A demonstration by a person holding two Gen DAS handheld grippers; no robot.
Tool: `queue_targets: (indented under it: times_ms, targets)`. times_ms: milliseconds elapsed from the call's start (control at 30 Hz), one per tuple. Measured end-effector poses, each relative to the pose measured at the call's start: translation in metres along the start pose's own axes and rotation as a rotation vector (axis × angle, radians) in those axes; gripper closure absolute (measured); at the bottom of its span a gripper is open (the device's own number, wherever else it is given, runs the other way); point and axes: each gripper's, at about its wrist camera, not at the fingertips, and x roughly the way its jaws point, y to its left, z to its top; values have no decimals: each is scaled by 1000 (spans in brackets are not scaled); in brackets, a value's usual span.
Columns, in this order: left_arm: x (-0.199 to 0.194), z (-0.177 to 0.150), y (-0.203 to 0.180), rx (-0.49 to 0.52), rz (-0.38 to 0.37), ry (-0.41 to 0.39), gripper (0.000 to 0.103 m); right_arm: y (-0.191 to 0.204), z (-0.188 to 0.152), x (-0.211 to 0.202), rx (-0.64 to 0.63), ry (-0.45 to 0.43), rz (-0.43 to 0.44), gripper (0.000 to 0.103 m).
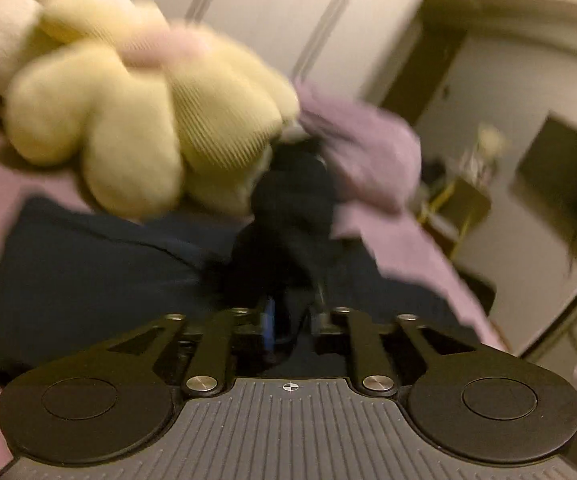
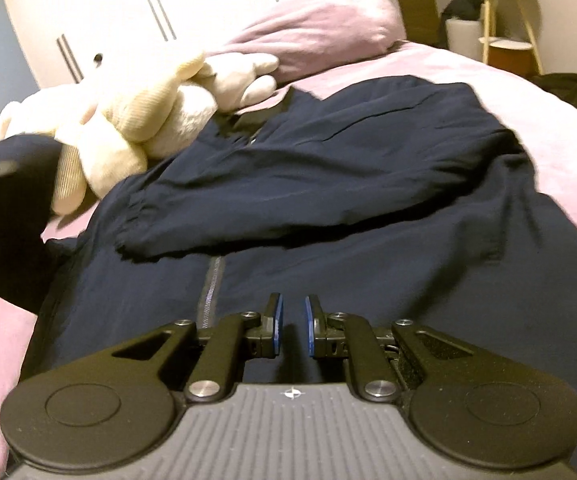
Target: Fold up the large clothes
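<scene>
A large navy jacket [image 2: 368,208] lies spread on a pink bed [image 2: 508,80], zip up, with one sleeve [image 2: 288,200] folded across its chest. My right gripper [image 2: 293,312] hovers low over the jacket's lower front, its blue-padded jaws slightly apart and empty. My left gripper [image 1: 293,312] is shut on a bunched fold of the navy jacket [image 1: 292,232] and holds it up off the bed. The same lifted sleeve shows at the left edge of the right wrist view [image 2: 16,208]. The left wrist view is motion-blurred.
A cream plush toy [image 2: 140,120] lies on the jacket's upper left, close in front of the left gripper [image 1: 128,120]. A pink pillow [image 2: 320,28] sits at the bed's head. A white wardrobe [image 2: 148,8] stands behind. A shelf stand [image 2: 504,20] is at the right.
</scene>
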Motion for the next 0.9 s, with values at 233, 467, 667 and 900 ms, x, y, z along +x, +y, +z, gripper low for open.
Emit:
queue_targets:
  times_ms: [233, 467, 667, 900]
  targets:
    - [65, -61, -10, -43, 30, 154, 32, -44, 6, -6, 60, 12, -9, 92]
    - [-17, -55, 15, -149, 58, -1, 13, -53, 32, 8, 174, 20, 110, 81]
    - [-33, -71, 72, -243, 210, -6, 26, -16, 67, 62, 272, 73, 313, 64]
    - [-40, -76, 76, -239, 151, -22, 15, 10, 76, 143, 416, 218, 350, 59]
